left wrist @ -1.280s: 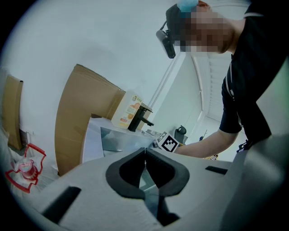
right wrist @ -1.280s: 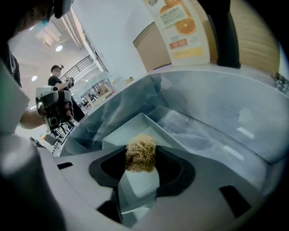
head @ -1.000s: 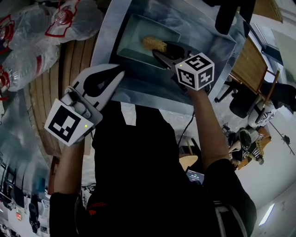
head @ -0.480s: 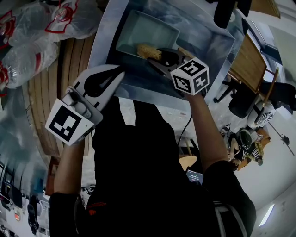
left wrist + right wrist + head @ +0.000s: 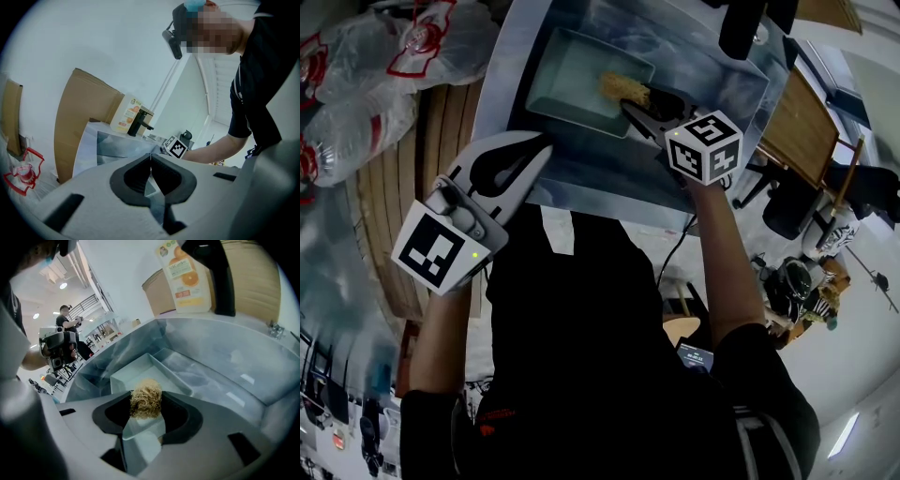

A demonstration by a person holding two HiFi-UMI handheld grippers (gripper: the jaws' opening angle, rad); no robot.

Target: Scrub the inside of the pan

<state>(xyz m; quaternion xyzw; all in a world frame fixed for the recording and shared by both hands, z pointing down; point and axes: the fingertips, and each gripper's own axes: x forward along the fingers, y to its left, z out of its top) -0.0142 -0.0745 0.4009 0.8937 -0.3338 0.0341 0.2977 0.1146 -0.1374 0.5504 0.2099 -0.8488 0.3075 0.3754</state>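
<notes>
A rectangular metal pan point(image 5: 577, 70) point(image 5: 152, 369) lies on the floor of a steel sink point(image 5: 717, 70). My right gripper point(image 5: 639, 101) point(image 5: 146, 399) reaches into the sink, shut on a tan scrubbing ball point(image 5: 625, 89) point(image 5: 146, 399) that rests at the pan's near right corner. My left gripper point(image 5: 539, 155) point(image 5: 151, 161) hovers over the sink's front left rim, jaws shut with nothing between them.
A black tap point(image 5: 213, 275) and an orange-labelled bottle point(image 5: 185, 277) point(image 5: 126, 114) stand at the sink's back edge, with cardboard point(image 5: 86, 112) behind. Clear bags with red print point(image 5: 366, 80) lie on the wooden counter point(image 5: 441, 131) at the left. A chair point(image 5: 816, 150) stands at the right.
My right gripper has slid the scrubbing ball back and forth in the pan, first left, now right again. The pan has shifted a little. The left gripper has stayed put.
</notes>
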